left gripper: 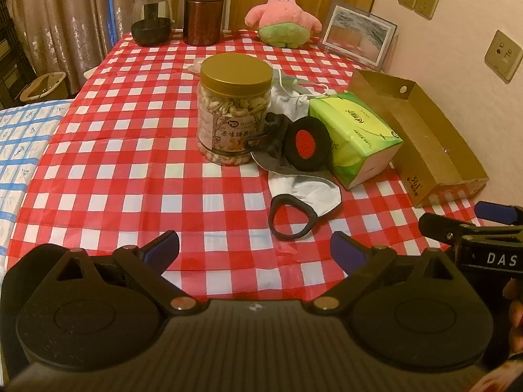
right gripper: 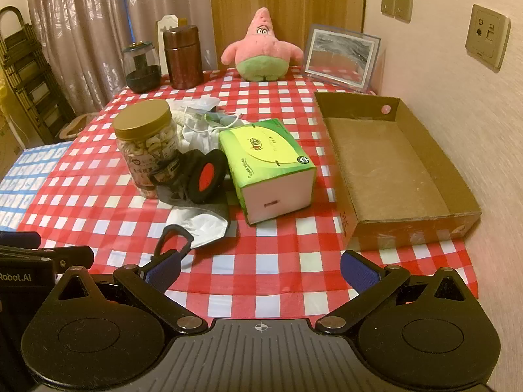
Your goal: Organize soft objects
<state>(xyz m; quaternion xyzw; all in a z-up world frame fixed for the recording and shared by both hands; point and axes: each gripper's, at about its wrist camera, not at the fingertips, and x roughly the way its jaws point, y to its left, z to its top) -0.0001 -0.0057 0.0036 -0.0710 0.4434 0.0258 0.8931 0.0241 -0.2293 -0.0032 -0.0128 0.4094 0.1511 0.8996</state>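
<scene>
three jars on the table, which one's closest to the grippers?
The gold-lidded snack jar mid-table; the dark-based glass jar and brown canister stand at the far edge.

**What the views leave out**

The jar (left gripper: 233, 111) hides part of the cloth pile (left gripper: 287, 98) behind it at 1 o'clock; what the white pieces are cannot be told. The tissue pack (right gripper: 266, 166) covers the pile's far side in the right view. Small print on the jar label is unreadable. The right gripper (left gripper: 470, 228) is cut off at the left view's 3 o'clock edge
</scene>
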